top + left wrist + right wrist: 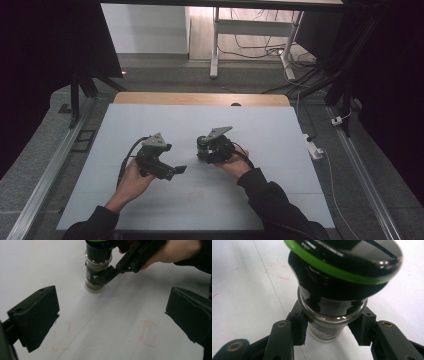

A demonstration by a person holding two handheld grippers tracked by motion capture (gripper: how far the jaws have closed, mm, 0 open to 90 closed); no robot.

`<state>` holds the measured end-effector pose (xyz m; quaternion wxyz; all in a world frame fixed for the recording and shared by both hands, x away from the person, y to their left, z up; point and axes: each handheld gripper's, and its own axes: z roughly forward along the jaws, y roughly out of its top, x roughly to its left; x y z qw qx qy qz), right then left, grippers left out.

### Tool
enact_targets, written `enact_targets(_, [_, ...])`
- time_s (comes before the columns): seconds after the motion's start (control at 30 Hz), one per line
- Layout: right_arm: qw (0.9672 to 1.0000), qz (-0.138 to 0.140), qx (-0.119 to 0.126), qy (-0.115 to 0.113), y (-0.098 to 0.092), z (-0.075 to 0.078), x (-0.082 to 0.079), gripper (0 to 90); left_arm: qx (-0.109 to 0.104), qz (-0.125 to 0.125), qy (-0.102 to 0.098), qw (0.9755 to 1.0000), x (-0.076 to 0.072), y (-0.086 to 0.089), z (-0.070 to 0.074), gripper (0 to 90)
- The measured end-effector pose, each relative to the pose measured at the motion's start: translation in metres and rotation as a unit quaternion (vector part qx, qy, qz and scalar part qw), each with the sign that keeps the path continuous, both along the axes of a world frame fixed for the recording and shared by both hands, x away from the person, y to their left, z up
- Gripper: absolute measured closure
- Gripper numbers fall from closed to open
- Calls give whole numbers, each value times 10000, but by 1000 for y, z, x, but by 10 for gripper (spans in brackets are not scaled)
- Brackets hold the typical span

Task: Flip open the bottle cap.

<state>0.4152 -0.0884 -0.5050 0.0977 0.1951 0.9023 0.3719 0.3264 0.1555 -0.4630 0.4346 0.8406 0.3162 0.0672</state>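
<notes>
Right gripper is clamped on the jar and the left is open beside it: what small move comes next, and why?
Probably bring the open left gripper to the green-ringed black cap. The right gripper is shut on the glass jar, which stands upright on the table, leaving the cap free.

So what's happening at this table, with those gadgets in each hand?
A person sits at a white table holding a two-jawed claw tool in each hand. The right claw is clamped around the glass body of a small spice jar with a black, green-ringed cap, which stands upright on the table. The left claw is open with nothing between its jaws and points toward the jar from a short way off. Faint red marks show on the tabletop beneath it.
</notes>
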Motion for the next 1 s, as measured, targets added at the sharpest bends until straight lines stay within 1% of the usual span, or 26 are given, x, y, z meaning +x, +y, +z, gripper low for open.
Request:
enact_targets(0.1, [10000,3,-8,-2,0,0,0,527,0,-65,-56,10000,8,-7,2,0])
enact_targets(0.17, [10000,3,-7,-4,0,0,0,527,3,-69,-64,10000,9,-8,2,0])
enact_targets(0.27, [10000,2,-3,1,0,0,0,526,71,-110,-95,9999,16,-15,1,0])
enact_targets(0.37, [10000,3,-3,2,0,0,0,527,68,-174,-84,9998,20,-17,0,0])
enact_targets(0.43, [10000,3,-1,4,0,0,0,526,133,-194,-91,9997,26,-22,-1,0])
enact_targets(0.47, [10000,2,-2,6,0,0,0,526,133,-194,-91,9997,26,-22,-1,0])
enact_targets(0.53, [10000,16,-11,-6,0,0,0,527,120,-242,-80,9996,31,-27,-3,0])
enact_targets(0.6, [10000,19,-12,-7,0,0,0,526,149,-251,-85,9995,32,-28,-3,1])
enact_targets(0.67, [10000,17,-13,-6,0,0,0,526,206,-209,-65,9995,37,-32,-5,22])
enact_targets(0.77, [10000,16,-10,-4,0,0,0,526,178,-211,-39,9996,40,-33,-6,40])
enact_targets(0.8, [10000,4,-3,1,0,0,0,527,144,-258,-42,9996,42,-32,-6,87])
enact_targets(0.87, [10000,-6,3,7,0,0,0,527,194,-265,-120,9994,42,-32,-5,169])
enact_targets(1.0, [10000,6,-4,4,0,0,0,526,240,-334,-189,9990,42,-32,-4,386])
